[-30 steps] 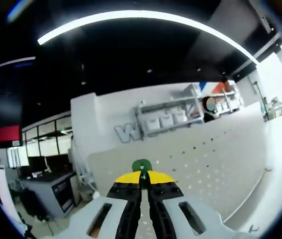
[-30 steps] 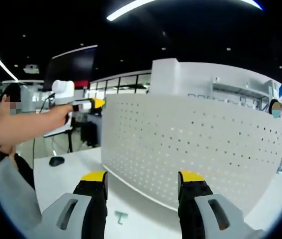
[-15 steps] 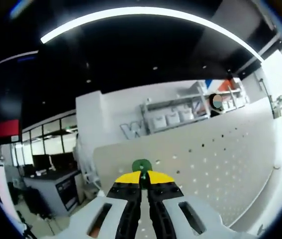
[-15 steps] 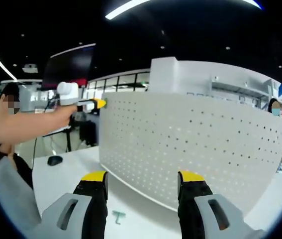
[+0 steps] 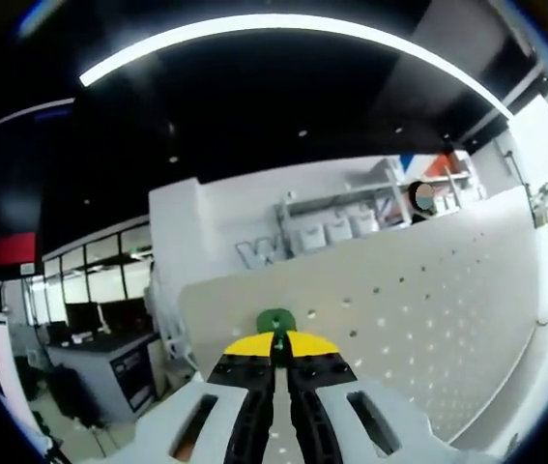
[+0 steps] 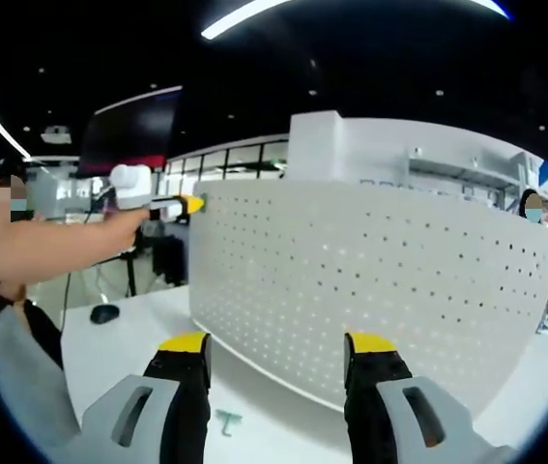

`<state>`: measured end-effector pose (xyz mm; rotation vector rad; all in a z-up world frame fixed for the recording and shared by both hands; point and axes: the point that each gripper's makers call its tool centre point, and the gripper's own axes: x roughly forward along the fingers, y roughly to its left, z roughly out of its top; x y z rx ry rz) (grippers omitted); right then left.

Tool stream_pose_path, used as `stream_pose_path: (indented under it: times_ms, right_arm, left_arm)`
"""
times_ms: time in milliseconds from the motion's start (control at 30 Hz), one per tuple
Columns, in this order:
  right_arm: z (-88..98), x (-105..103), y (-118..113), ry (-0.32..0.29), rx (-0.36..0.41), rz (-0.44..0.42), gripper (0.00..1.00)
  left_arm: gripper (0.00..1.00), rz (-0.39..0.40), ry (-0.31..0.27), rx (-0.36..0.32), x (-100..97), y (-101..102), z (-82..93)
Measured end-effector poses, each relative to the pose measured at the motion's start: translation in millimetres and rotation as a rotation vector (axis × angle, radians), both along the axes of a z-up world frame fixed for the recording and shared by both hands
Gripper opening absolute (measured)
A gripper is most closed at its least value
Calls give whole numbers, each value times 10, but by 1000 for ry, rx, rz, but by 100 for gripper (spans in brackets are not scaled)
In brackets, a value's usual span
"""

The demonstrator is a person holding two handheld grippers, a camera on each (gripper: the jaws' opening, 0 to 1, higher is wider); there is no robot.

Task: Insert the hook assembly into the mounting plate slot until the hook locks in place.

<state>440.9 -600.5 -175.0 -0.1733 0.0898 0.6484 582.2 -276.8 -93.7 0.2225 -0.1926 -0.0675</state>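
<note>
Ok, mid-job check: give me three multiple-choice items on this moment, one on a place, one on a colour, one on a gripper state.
1. Where is the small teal part lying?
A. on the white table in front of the pegboard
B. hung on the pegboard
C. in the right gripper

2. What colour is the piece in the left gripper?
A. red
B. green
C. blue

3. How is the right gripper?
A. shut on a hook
B. shut, empty
C. open, empty

Answers:
1 A: the teal part lies on the table, before the pegboard.
2 B: a green piece shows at the left gripper tips.
3 C: the right gripper has jaws apart, nothing between.

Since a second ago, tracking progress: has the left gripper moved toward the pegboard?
Yes. In the right gripper view, the left gripper has closed onto the pegboard's upper-left edge.
</note>
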Motion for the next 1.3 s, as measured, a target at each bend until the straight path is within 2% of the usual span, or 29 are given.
stream_pose_path:
  times_ms: [500, 833, 933, 1000, 1167, 1300]
  right_arm:
    - [-21, 1, 6, 7, -3, 9, 55]
    - [2, 8, -10, 2, 1, 10, 55]
    - [-15, 14, -3, 8, -1, 12, 55]
    - [-12, 13, 7, 6, -1, 16, 55]
    - [-9, 4, 21, 4, 2, 21, 55]
    - [-24, 4, 22, 7, -1, 22, 55]
  left_arm:
    - [3, 3, 9, 7, 30, 6, -37]
    - [3, 6, 12, 36, 42, 6, -51]
    - [3, 1, 11, 25, 60, 9, -54]
    - [3, -8, 16, -14, 73, 16, -50]
    - [4, -16, 26, -17, 67, 12, -47]
    - [5, -12, 43, 12, 62, 2, -43]
